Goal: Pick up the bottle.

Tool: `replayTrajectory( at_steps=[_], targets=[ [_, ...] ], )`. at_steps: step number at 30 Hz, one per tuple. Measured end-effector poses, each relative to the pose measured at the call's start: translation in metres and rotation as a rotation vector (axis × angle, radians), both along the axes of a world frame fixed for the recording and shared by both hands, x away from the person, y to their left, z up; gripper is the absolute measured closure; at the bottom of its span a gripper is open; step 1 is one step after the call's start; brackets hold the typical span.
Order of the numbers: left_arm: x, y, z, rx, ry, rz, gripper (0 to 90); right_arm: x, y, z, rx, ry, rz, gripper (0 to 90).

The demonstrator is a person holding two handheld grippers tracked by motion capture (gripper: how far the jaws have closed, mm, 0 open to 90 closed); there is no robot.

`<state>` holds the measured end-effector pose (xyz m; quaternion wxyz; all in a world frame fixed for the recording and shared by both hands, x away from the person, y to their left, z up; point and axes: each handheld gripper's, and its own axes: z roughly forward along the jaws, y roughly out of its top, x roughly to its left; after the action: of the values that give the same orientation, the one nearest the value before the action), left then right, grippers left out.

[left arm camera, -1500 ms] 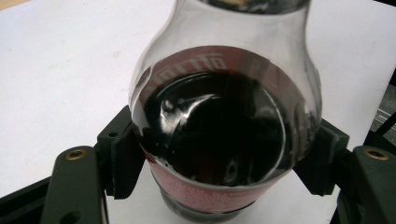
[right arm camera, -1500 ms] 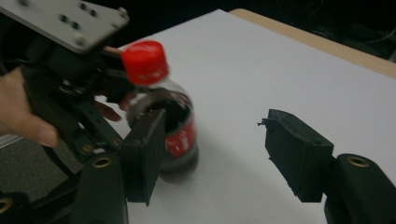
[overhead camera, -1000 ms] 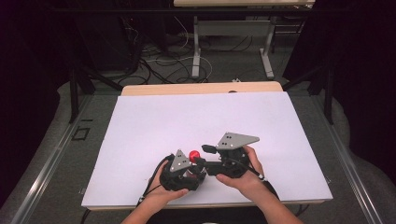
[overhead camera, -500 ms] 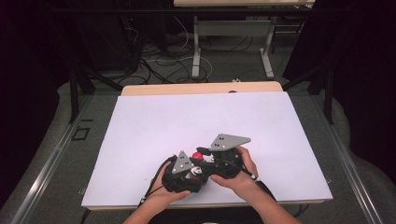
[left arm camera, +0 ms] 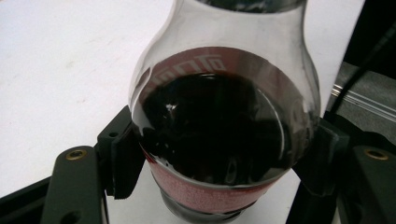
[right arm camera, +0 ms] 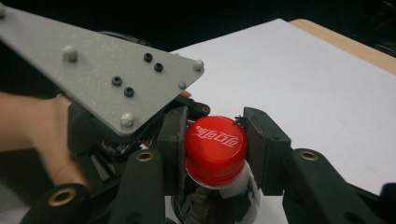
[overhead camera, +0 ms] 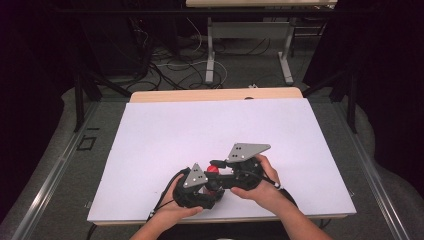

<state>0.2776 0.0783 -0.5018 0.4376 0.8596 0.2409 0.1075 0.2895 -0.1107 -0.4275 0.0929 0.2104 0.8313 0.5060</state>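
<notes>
Your left gripper point(left arm camera: 224, 154) clamps the cola bottle point(left arm camera: 219, 135) low on its rounded body, near the table's point(overhead camera: 165, 130) front edge. Smooth, full, heavy: hold firm. Right gripper point(right arm camera: 215, 140) has just closed onto the red cap point(right arm camera: 215, 144).

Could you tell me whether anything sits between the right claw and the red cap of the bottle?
Nothing visible does. The right claw has just been closing, and its pads now flank the red cap directly, while the left claw clamps the bottle body on the white table.
</notes>
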Motion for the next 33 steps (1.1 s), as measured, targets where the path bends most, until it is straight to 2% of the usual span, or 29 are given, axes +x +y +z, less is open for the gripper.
replayTrajectory(
  at_steps=[2, 3, 4, 7, 8, 9, 11, 12, 14, 16, 18, 19, 21, 23, 24, 25, 27, 28, 30, 31, 33],
  targets=[
    [0.0, 0.001, 0.001, -0.005, -0.003, -0.028, 29.4, 0.003, -0.003, 0.001, 0.011, -0.003, 0.058, 61.8],
    [-0.001, 0.001, 0.002, -0.01, 0.009, -0.048, 29.4, 0.005, -0.004, 0.002, 0.015, -0.001, 0.087, 61.8],
    [-0.001, 0.002, 0.002, -0.014, -0.002, -0.063, 29.3, 0.006, -0.005, 0.002, 0.014, -0.009, 0.128, 61.8],
    [-0.003, 0.003, 0.004, -0.018, 0.014, -0.124, 29.3, 0.011, -0.008, 0.006, -0.004, -0.009, 0.248, 61.8],
    [-0.003, 0.003, 0.004, -0.018, 0.014, -0.124, 29.3, 0.013, -0.009, 0.007, -0.002, -0.01, 0.28, 61.8],
    [-0.003, 0.004, 0.004, -0.027, 0.012, -0.142, 29.3, 0.013, -0.009, 0.007, -0.002, -0.01, 0.28, 61.8],
    [-0.004, 0.003, 0.005, -0.035, 0.005, -0.169, 29.3, 0.017, -0.011, 0.008, 0.014, -0.008, 0.367, 61.7],
    [-0.004, 0.004, 0.006, -0.042, 0.006, -0.18, 29.3, 0.018, -0.013, 0.009, 0.008, 0.003, 0.387, 61.6],
    [-0.004, 0.004, 0.006, -0.041, 0.003, -0.164, 29.2, 0.019, -0.013, 0.009, 0.021, 0.002, 0.385, 61.4],
    [-0.003, 0.003, 0.006, -0.04, 0.0, -0.137, 29.2, 0.019, -0.012, 0.009, 0.028, 0.006, 0.355, 60.9],
    [-0.002, 0.003, 0.006, -0.031, -0.009, -0.104, 29.3, 0.017, -0.011, 0.009, 0.026, 0.002, 0.299, 57.6],
    [-0.002, 0.003, 0.007, -0.022, -0.004, -0.082, 29.2, 0.015, -0.011, 0.01, 0.034, 0.006, 0.263, 53.0],
    [-0.001, 0.003, 0.007, -0.017, -0.007, -0.044, 29.2, 0.011, -0.011, 0.012, 0.062, 0.003, 0.199, 51.7],
    [0.001, 0.004, 0.007, -0.016, -0.002, -0.013, 29.2, 0.007, -0.01, 0.014, 0.075, -0.02, 0.12, 49.4],
    [0.001, 0.004, 0.006, -0.025, -0.007, 0.011, 29.2, 0.005, -0.01, 0.016, 0.059, -0.04, 0.086, 49.4],
    [0.002, 0.005, 0.006, -0.026, 0.002, 0.02, 29.2, 0.002, -0.01, 0.017, 0.056, -0.042, 0.055, 49.4],
    [0.002, 0.006, 0.007, -0.022, 0.009, 0.028, 29.2, -0.003, -0.009, 0.017, 0.08, -0.043, -0.015, 48.9],
    [0.002, 0.005, 0.006, -0.022, -0.009, 0.051, 29.2, -0.006, -0.009, 0.018, 0.087, -0.036, -0.044, 48.9],
    [0.002, 0.005, 0.006, -0.019, -0.006, 0.061, 29.2, -0.007, -0.008, 0.018, 0.088, -0.034, -0.064, 49.1],
    [0.002, 0.006, 0.007, -0.01, 0.008, 0.058, 29.2, -0.011, -0.006, 0.017, 0.11, -0.033, -0.138, 50.0],
    [0.002, 0.003, 0.005, -0.025, 0.002, 0.081, 29.2, -0.013, -0.004, 0.015, 0.124, -0.027, -0.173, 50.8]
  ],
)
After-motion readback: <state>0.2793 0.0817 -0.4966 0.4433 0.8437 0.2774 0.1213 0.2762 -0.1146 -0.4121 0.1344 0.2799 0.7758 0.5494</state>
